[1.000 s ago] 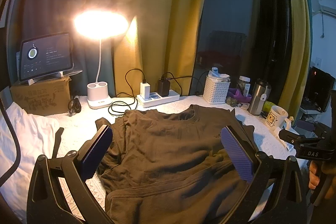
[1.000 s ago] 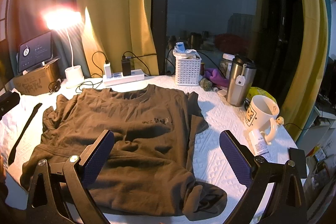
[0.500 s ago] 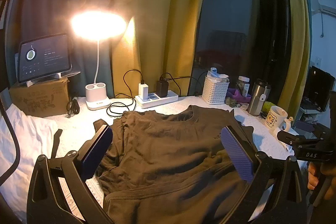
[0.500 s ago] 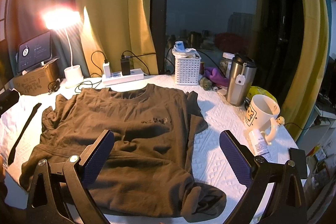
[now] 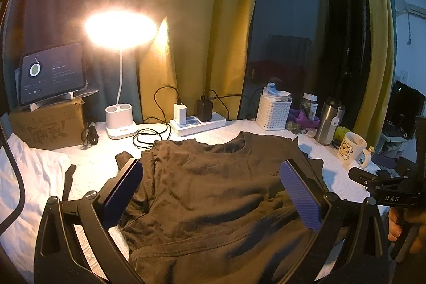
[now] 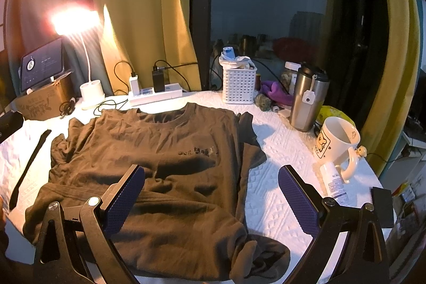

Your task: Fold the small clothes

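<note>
Left tool (image 5: 211, 193) spread wide, blue pads apart, nothing between them; it hangs above the middle of the brown T-shirt (image 5: 213, 193). Right tool (image 6: 211, 200) likewise spread and empty, over the shirt's lower right part, its right pad above bare white cover.

T-shirt lies front up on the tabletop (image 6: 282, 151), collar toward the window, small dark print on the chest. Sleeves are tucked in along both sides; the cloth is creased, and the near right corner is bunched into a lump at the tabletop's edge. A horizontal fold or hem line crosses the lower part.

In the left view, the right tool's black frame shows at the right edge, lettered "DAS", with the person's hand (image 5: 407, 225) gripping its handle below.

Right of the shirt: a white mug (image 6: 336, 145) with a cartoon print, a small tube lying just beside it, and a steel tumbler (image 6: 307, 100) farther back. Behind the collar: a white basket (image 6: 238, 84), a power strip (image 6: 155, 95) with two chargers plugged in, loose black cables. Far left: a lit desk lamp (image 5: 121, 121) on a white base, a tablet (image 5: 52, 73) propped on a cardboard box (image 5: 48, 127). Yellow curtains (image 5: 202, 23) frame a dark window.
</note>
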A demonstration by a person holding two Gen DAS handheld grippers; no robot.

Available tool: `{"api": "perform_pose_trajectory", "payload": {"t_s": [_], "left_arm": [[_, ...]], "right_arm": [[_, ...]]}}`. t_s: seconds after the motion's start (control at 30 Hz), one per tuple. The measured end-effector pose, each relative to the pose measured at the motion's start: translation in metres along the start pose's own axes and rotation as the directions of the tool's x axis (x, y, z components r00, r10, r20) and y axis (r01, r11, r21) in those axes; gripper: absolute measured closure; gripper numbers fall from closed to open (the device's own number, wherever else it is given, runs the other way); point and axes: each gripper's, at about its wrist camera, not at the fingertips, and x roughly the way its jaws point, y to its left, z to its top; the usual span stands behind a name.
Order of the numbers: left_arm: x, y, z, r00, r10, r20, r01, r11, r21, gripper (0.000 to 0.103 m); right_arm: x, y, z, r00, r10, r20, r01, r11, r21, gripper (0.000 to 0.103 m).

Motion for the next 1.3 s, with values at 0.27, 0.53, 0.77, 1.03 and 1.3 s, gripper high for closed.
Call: {"api": "perform_pose_trajectory", "payload": {"t_s": [0.27, 0.53, 0.77, 1.03, 1.3], "left_arm": [[0.027, -0.004, 0.002, 0.999, 0.007, -0.037, -0.007, 1.0, 0.01, 0.001], [0.063, -0.007, 0.006, 0.996, 0.019, -0.082, -0.018, 1.0, 0.011, 0.001], [0.098, -0.013, 0.008, 0.992, 0.027, -0.122, -0.025, 0.999, 0.021, 0.001], [0.138, -0.013, 0.008, 0.984, 0.046, -0.173, -0.04, 0.999, 0.034, 0.001], [0.172, 0.0, 0.01, 0.976, 0.077, -0.206, -0.072, 0.997, 0.031, 0.001]], "right_arm": [[0.034, -0.011, 0.007, 0.999, -0.012, -0.05, 0.013, 1.0, 0.019, 0.002], [0.077, -0.044, 0.018, 0.994, -0.051, -0.095, 0.056, 0.997, 0.048, 0.002], [0.12, -0.066, 0.026, 0.989, -0.059, -0.138, 0.067, 0.996, 0.054, 0.002], [0.17, -0.088, 0.045, 0.986, -0.061, -0.155, 0.066, 0.997, 0.029, 0.003], [0.224, -0.1, 0.062, 0.981, -0.043, -0.188, 0.043, 0.999, -0.003, 0.009]]}}
